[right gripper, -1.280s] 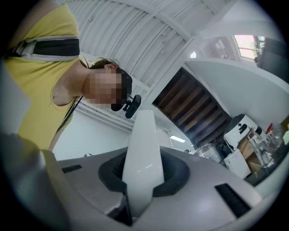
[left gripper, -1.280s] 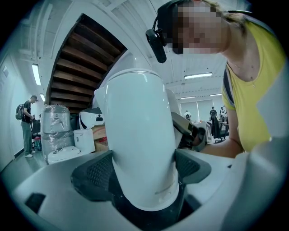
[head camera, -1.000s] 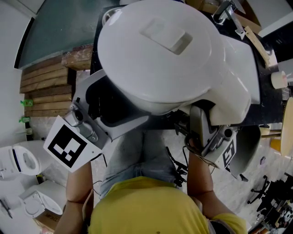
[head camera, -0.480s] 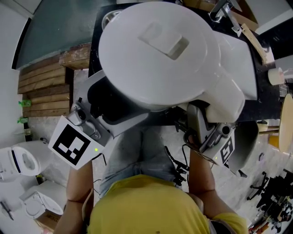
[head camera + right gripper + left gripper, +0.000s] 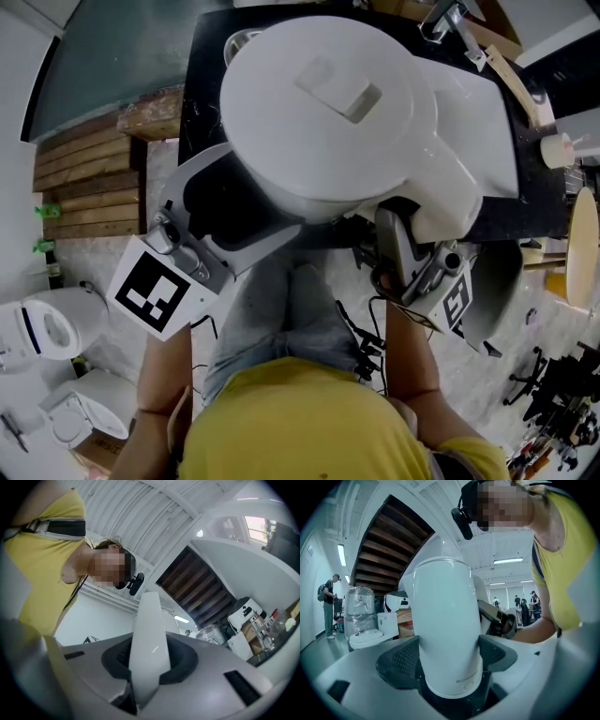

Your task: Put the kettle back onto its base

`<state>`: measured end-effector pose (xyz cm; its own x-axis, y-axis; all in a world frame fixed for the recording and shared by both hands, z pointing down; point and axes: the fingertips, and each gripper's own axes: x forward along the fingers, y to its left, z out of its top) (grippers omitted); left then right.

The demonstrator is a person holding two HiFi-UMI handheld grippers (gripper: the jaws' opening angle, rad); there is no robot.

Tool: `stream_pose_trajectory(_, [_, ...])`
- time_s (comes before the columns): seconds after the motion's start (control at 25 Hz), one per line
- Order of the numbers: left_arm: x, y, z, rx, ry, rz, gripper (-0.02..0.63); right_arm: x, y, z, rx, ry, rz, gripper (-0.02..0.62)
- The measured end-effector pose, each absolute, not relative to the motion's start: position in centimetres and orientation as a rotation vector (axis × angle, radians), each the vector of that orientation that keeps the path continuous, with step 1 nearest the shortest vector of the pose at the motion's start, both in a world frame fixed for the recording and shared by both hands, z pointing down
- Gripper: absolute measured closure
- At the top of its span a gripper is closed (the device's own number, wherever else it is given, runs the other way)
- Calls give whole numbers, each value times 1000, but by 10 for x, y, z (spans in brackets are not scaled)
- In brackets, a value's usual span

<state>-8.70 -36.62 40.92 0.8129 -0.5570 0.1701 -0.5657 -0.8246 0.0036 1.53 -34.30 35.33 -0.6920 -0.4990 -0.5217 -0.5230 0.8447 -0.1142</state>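
The white kettle (image 5: 328, 103) is held up close under the head camera, lid upward, and fills the upper middle of the head view. My left gripper (image 5: 220, 211) reaches under it from the left. Its jaws are closing, and the dark pads (image 5: 401, 660) touch both sides of the kettle's round body (image 5: 445, 630). My right gripper (image 5: 412, 253) comes from below right and is shut on the kettle's handle (image 5: 150, 634), which stands upright between its pads. A round grey rim (image 5: 239, 39) peeks out beyond the kettle on the black table (image 5: 534, 220); I cannot tell whether it is the base.
Wooden planks (image 5: 89, 178) lie left of the table. White appliances (image 5: 47, 328) stand on the floor at lower left. A pale cup (image 5: 553, 150) and a wooden disc (image 5: 586, 253) sit at the right edge. The person's legs and yellow shirt fill the bottom.
In the head view the kettle and both grippers have shifted slightly right and up. Both grips look the same as before.
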Motion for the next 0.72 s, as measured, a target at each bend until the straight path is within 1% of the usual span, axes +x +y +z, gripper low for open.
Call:
stream_pose_trajectory(0.44, [-84, -365, 410, 2934, -924, 225, 206, 20, -339, 354, -735, 2454, 56, 502])
stream_pose_trajectory(0.52, [-84, -365, 410, 2931, -920, 215, 207, 18, -336, 355, -725, 2471, 53, 456])
stream_pose_trajectory(0.72, [-86, -364, 410, 2919, -925, 176, 216, 12, -329, 353, -696, 2512, 93, 404])
